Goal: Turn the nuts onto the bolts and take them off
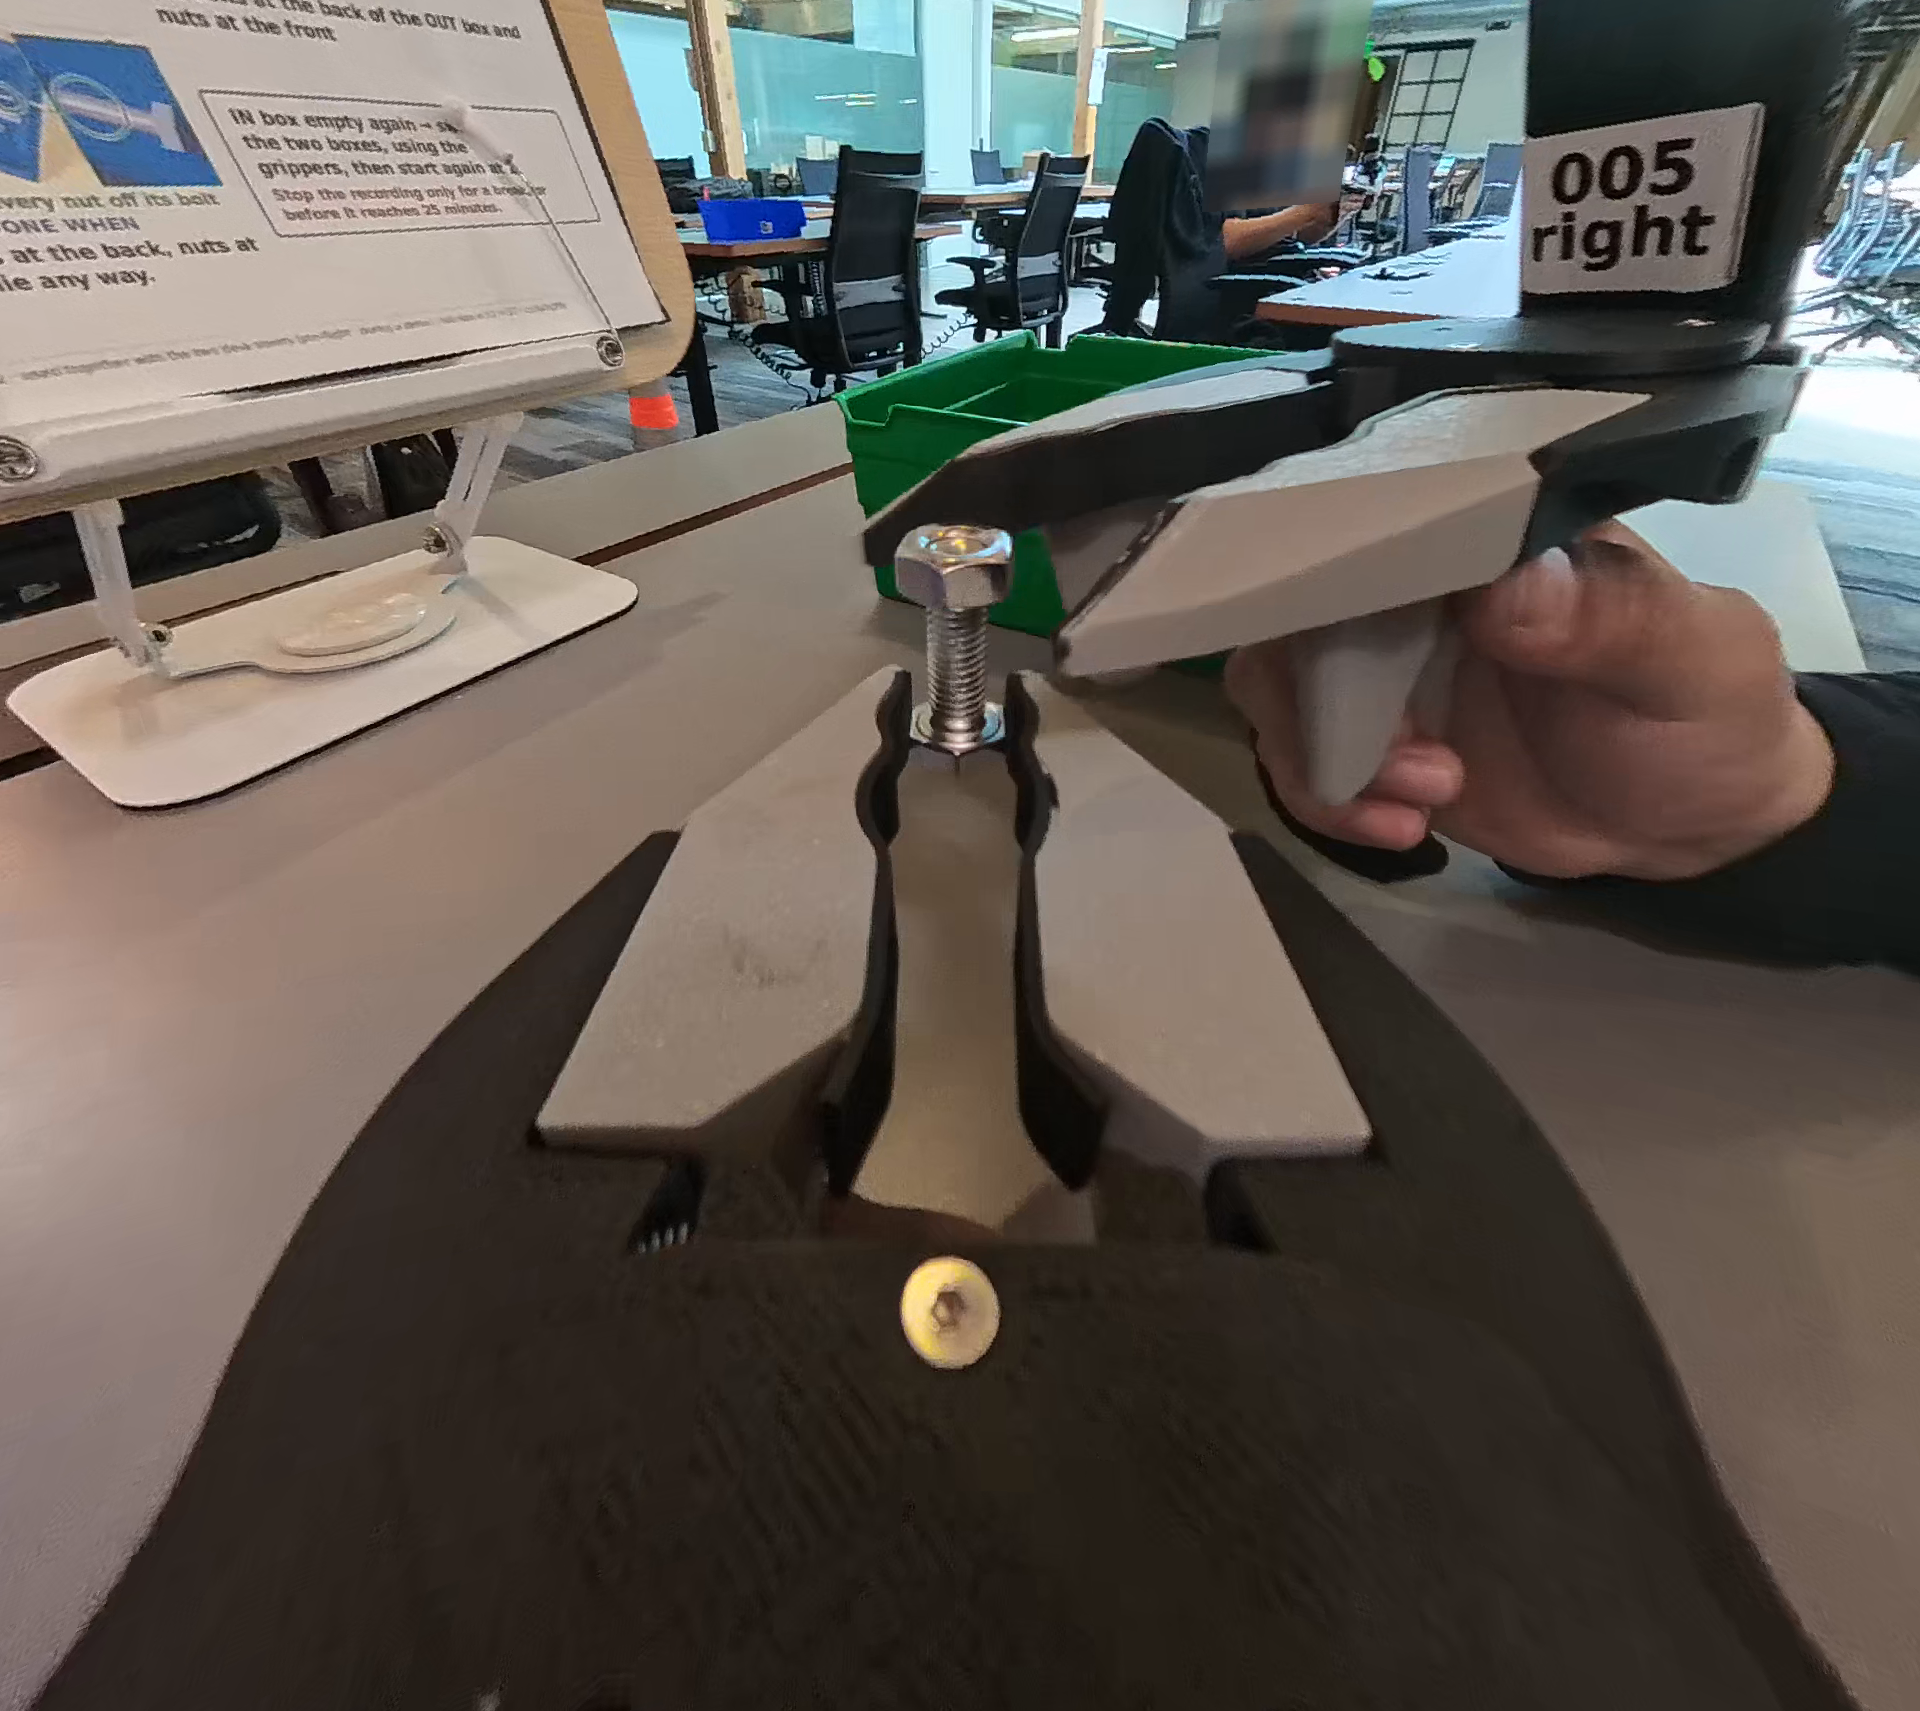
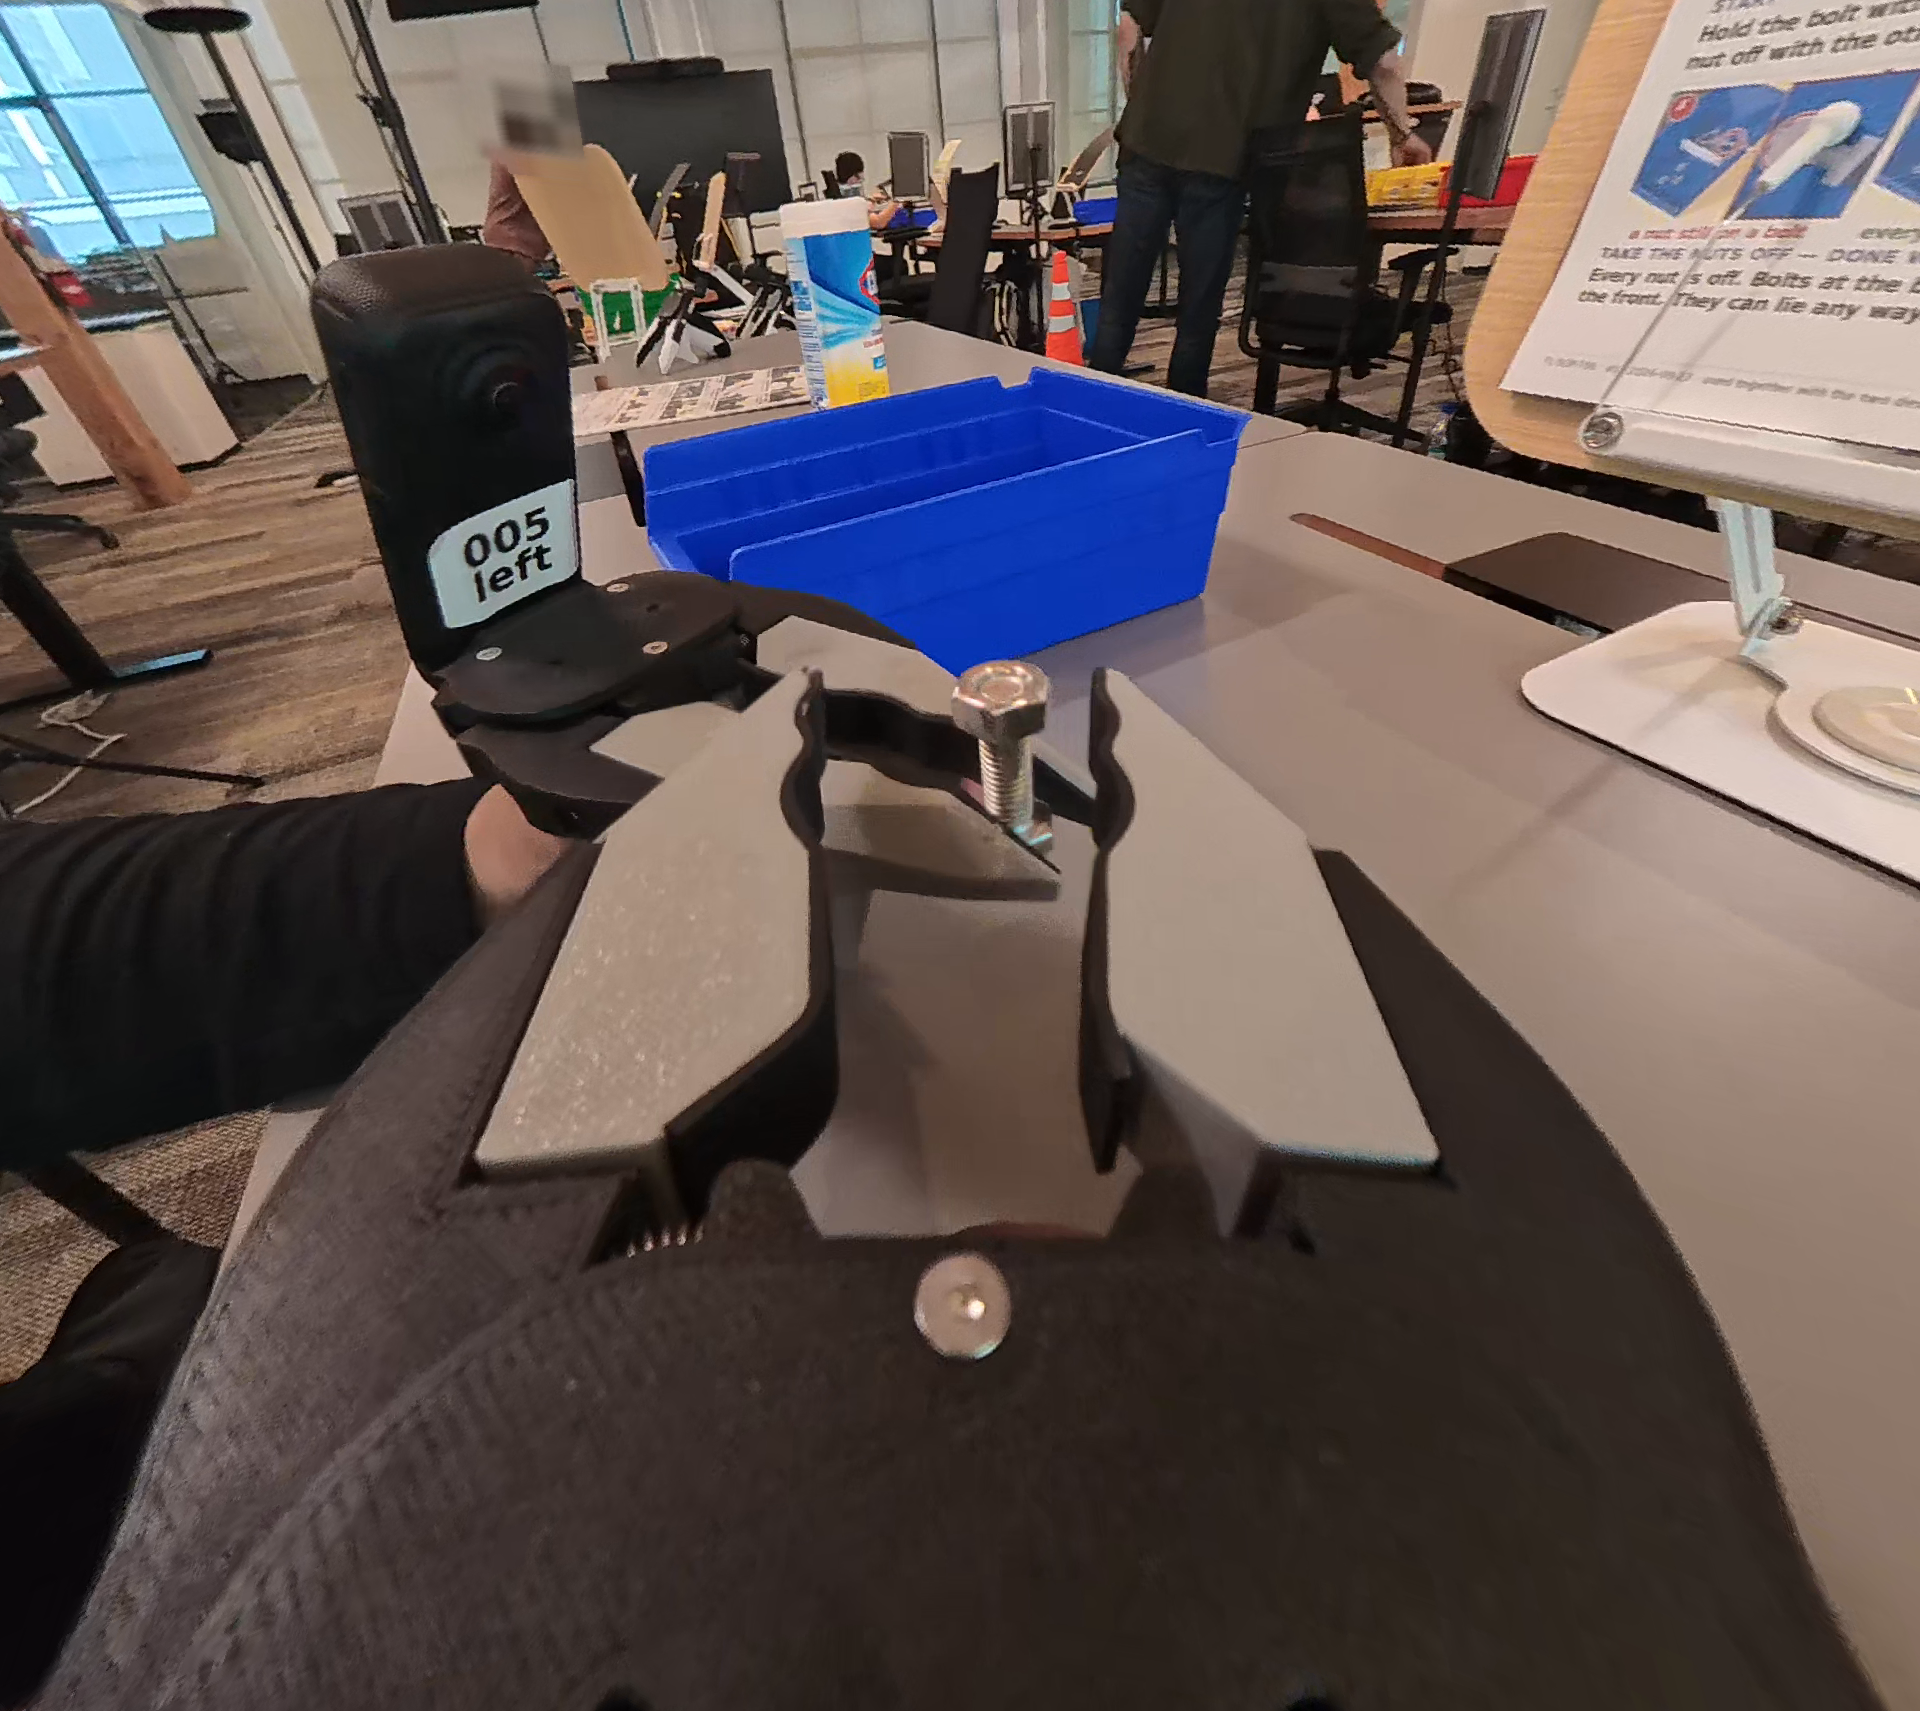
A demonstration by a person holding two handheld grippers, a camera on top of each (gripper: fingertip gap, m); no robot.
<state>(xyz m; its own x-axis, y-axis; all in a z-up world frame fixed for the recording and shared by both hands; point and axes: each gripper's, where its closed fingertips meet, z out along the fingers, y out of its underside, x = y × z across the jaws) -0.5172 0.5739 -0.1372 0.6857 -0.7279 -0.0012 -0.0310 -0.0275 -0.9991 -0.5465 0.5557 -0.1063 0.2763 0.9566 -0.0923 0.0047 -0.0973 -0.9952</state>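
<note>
bolt stands upright, its base pinched in the left gripper fingers. nut sits at its top. right gripper fingers spread wide around it.

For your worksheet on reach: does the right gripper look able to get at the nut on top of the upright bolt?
Probably yes. The right gripper is open with the nut between its fingertips, nothing between; the left gripper clamps only the bolt's bottom end.

A flat grey table holds the things. A green box sits on it at the far side. A blue box sits on it too. A white stand with a paper sheet rests on the table beside them.
</note>
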